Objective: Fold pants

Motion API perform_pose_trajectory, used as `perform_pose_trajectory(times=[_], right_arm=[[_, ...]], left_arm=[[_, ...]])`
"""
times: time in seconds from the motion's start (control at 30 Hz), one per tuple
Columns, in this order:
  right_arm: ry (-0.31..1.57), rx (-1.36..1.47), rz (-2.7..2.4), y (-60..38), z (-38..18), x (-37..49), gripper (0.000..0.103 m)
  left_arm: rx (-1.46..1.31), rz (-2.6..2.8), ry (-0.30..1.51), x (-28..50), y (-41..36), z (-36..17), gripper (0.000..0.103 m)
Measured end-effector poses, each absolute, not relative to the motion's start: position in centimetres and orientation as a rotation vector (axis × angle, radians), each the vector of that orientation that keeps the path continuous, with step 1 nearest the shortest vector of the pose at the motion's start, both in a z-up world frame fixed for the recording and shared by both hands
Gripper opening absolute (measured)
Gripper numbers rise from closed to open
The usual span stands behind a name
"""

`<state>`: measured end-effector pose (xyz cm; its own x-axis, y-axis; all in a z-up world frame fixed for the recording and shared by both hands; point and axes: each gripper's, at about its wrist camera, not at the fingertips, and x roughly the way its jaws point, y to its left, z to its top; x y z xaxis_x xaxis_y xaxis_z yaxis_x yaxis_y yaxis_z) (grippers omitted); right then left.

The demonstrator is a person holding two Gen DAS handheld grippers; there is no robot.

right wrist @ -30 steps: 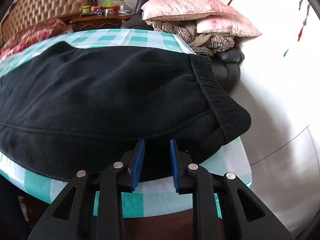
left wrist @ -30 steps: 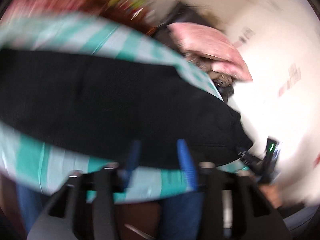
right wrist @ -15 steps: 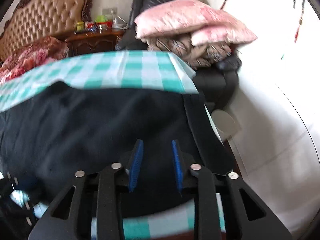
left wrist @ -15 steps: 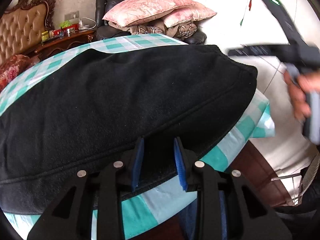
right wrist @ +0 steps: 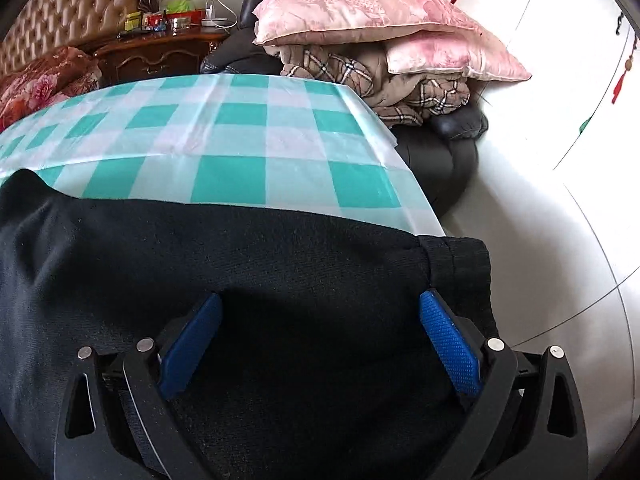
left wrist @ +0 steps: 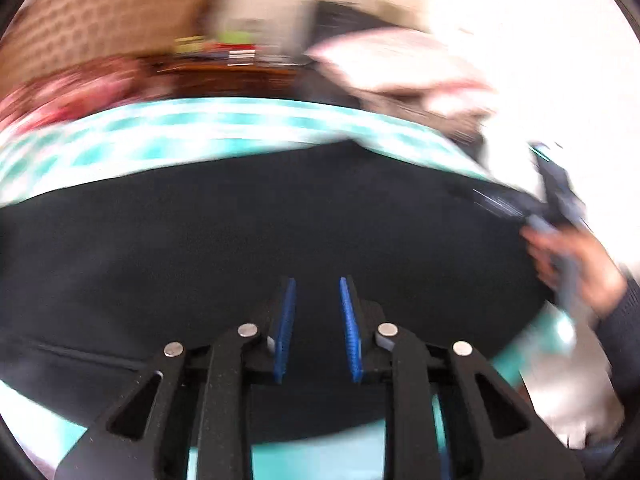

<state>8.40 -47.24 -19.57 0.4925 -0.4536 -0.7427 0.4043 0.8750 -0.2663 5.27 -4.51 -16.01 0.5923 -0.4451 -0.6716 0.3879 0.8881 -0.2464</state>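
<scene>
Sweatpants (right wrist: 256,280), black and fleecy, lie across the table under a teal-checked tablecloth (right wrist: 240,144), their ribbed waistband (right wrist: 460,268) hanging just past the table's right edge. The right gripper (right wrist: 320,336) has its blue pads (right wrist: 448,340) spread wide, low over the cloth beside that waistband, with nothing pinched between them. In the left wrist view, badly blurred by motion, the left gripper (left wrist: 318,328) hovers over the dark fabric (left wrist: 240,240) with its pads a narrow gap apart and holding nothing that I can make out; the person's right hand (left wrist: 576,264) shows at the frame's right edge.

The fold looks barely begun, and the risks lie in the grasp. With jaws this wide, the right gripper may close on the top layer only, so that the waistband peels apart instead of lifting whole. It may equally catch the slick tablecloth along with the fleece and drag it off the table. The overhanging waistband could also pull the pants floorward if the cloth slides.
</scene>
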Motion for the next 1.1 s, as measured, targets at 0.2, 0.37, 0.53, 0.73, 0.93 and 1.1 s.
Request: perform_pose_trajectory(times=[0.2, 0.37, 0.53, 0.73, 0.93, 1.1], right_arm=[[0.894, -0.125, -0.563, -46.5, -19.8, 8.5, 0.095], [0.889, -0.147, -0.58, -46.4, -19.9, 8.5, 0.095], [0.887, -0.16, -0.599, -46.2, -19.9, 8.6, 0.095], [0.885, -0.173, -0.608, -46.1, -19.9, 8.6, 0.095], [0.875, -0.21, -0.642, -45.7, -19.9, 8.6, 0.095], [0.868, -0.252, -0.677, -45.3, -20.0, 8.7, 0.095]], left_arm=[[-0.042, -0.194, 0.879, 13.4, 5.4, -18.9, 0.019], [0.002, -0.068, 0.911, 17.5, 9.4, -18.1, 0.017], [-0.03, -0.113, 0.916, 20.3, 12.4, -18.0, 0.019], [-0.091, 0.035, 0.905, 22.3, 18.4, -18.7, 0.018], [-0.042, 0.155, 0.868, 23.8, 23.1, -18.1, 0.002], [-0.227, 0.242, 0.653, 18.7, 27.8, -13.8, 0.032]])
